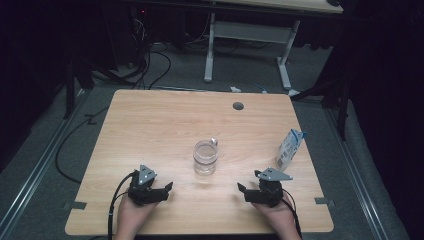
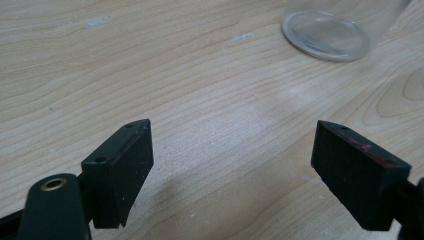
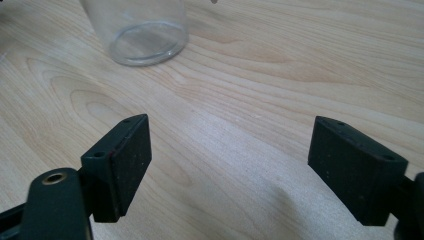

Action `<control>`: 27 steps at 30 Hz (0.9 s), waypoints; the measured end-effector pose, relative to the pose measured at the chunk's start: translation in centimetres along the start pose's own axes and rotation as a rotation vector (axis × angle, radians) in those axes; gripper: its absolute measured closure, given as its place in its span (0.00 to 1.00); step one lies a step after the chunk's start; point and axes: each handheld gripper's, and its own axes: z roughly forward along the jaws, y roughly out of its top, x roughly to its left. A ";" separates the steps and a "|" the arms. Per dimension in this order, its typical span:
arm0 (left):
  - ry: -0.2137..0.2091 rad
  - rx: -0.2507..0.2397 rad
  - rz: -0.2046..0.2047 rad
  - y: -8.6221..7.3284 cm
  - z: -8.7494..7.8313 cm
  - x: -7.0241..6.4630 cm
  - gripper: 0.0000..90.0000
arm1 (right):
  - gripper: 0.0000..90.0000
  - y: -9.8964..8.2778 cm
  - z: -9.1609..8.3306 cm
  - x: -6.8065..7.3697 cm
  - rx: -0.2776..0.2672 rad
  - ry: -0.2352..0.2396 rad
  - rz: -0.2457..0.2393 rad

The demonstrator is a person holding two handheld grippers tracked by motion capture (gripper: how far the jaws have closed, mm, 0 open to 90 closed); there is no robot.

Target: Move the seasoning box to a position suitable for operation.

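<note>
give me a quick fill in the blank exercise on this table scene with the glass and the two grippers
1. The clear glass jar stands upright near the middle of the wooden ____.
2. The small carton stands near the table's ____ edge in the high view.
3. The jaws of the left gripper and the right gripper stand ____, with nothing between them.
4. Seen from the high view, the jar stands ____ the two grippers.

Missing words: table; right; open; between
</note>
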 end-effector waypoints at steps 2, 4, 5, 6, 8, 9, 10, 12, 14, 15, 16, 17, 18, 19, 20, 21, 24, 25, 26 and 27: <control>-0.002 -0.007 -0.004 0.1 0.0 0.1 0.19 | 0.22 -0.1 -0.1 0.0 0.004 -0.003 -0.004; -0.004 -0.023 -0.018 0.3 -0.1 0.2 0.19 | 0.23 -0.1 -0.1 0.0 -0.001 -0.005 -0.010; -0.007 -0.022 -0.017 0.3 -0.1 0.2 0.19 | 0.23 -0.2 -0.2 -0.1 -0.008 -0.014 -0.017; -0.010 -0.021 -0.018 0.3 0.0 0.2 0.19 | 0.23 -0.2 -0.3 -0.1 -0.010 -0.021 -0.018; -0.007 -0.013 -0.013 0.4 0.1 0.1 0.19 | 0.23 -0.2 -0.4 -0.1 -0.011 -0.025 -0.011; -0.004 -0.009 -0.013 0.4 0.1 0.0 0.19 | 0.23 -0.2 -0.4 -0.2 -0.014 -0.024 -0.010; -0.001 -0.010 -0.011 0.4 0.2 -0.1 0.19 | 0.23 -0.3 -0.5 -0.3 -0.025 -0.025 -0.002; 0.003 -0.010 0.004 0.4 0.2 -0.3 0.20 | 0.24 -0.3 -0.5 -0.3 -0.026 -0.025 0.002; 0.012 -0.029 0.008 0.3 0.2 -0.5 0.23 | 0.27 -0.3 -0.6 -0.4 -0.028 -0.023 -0.006; 0.006 -0.035 0.005 0.3 0.1 -0.4 0.23 | 0.27 -0.3 -0.6 -0.4 -0.028 -0.023 -0.006; 0.000 -0.041 0.005 0.3 0.0 -0.5 0.24 | 0.28 -0.3 -0.6 -0.3 -0.030 -0.018 -0.011; -0.007 -0.043 -0.004 0.4 -0.2 -0.5 0.25 | 0.31 -0.4 -0.6 -0.2 -0.027 -0.015 -0.023; -0.007 -0.043 -0.004 0.4 -0.2 -0.5 0.26 | 0.31 -0.4 -0.6 -0.2 -0.027 -0.015 -0.023; -0.010 -0.047 -0.015 0.5 -0.3 -0.6 0.27 | 0.34 -0.4 -0.6 -0.1 -0.025 -0.014 -0.031; -0.022 -0.049 -0.022 0.5 -0.4 -0.6 0.27 | 0.34 -0.4 -0.6 -0.1 -0.025 -0.014 -0.031; -0.035 -0.057 -0.026 0.5 -0.4 -0.6 0.29 | 0.36 -0.3 -0.6 -0.1 -0.027 -0.010 -0.036; -0.023 -0.080 0.001 0.5 -0.5 -1.0 0.35 | 0.36 -0.3 -0.6 0.1 -0.031 -0.021 -0.055; -0.013 -0.093 0.013 0.4 -0.5 -1.2 0.35 | 0.36 -0.3 -0.6 0.1 -0.031 -0.021 -0.055; -0.011 -0.096 0.019 0.4 -0.6 -1.3 0.37 | 0.36 -0.3 -0.6 0.2 -0.031 -0.029 -0.059; -0.016 -0.097 0.018 0.5 -0.5 -1.4 0.38 | 0.36 -0.2 -0.7 0.2 -0.031 -0.034 -0.064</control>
